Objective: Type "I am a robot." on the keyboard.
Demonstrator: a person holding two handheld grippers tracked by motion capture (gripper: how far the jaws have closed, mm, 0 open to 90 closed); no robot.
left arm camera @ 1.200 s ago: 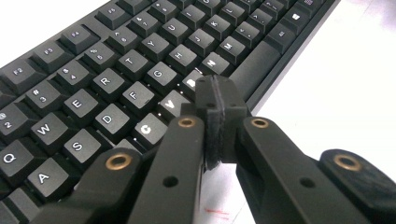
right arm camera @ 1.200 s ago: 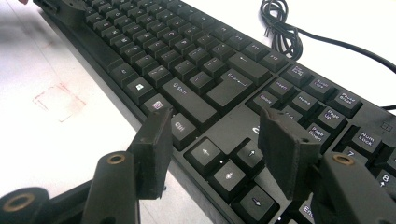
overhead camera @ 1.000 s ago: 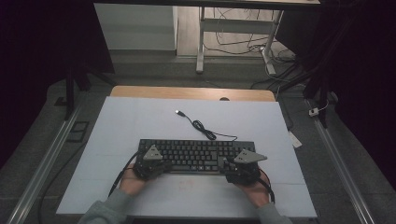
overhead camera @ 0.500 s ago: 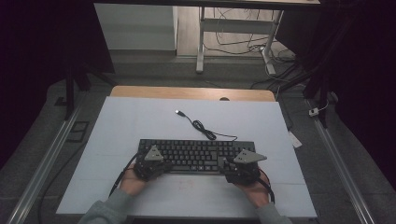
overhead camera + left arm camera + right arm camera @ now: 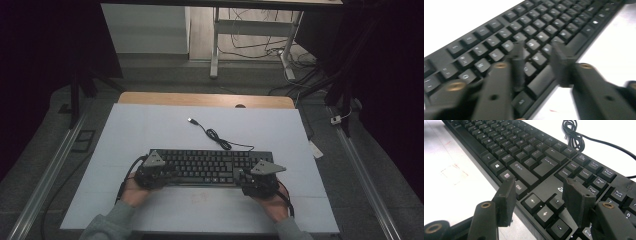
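A black keyboard [image 5: 212, 167] lies flat on the white table top, with its black cable [image 5: 215, 135] curling away to a loose USB plug [image 5: 191, 120]. My left gripper [image 5: 161, 175] hovers over the keyboard's left end. Its jaws have just been opening and now stand apart above the lower letter keys [image 5: 536, 50] with nothing between them. My right gripper [image 5: 250, 179] is at the keyboard's right end. It is open over the arrow keys [image 5: 540, 185] and is not gripping anything. The coiled cable [image 5: 574, 132] lies beyond the keys.
The white sheet [image 5: 150, 130] covers a wooden table [image 5: 200, 98] whose far edge shows. A metal rail [image 5: 50, 170] runs along the left side and another [image 5: 365, 185] along the right. A desk frame and loose cables [image 5: 260, 45] stand on the floor beyond.
The left gripper has shifted slightly left at the keyboard's near left corner. The right hand and the keyboard have kept still.
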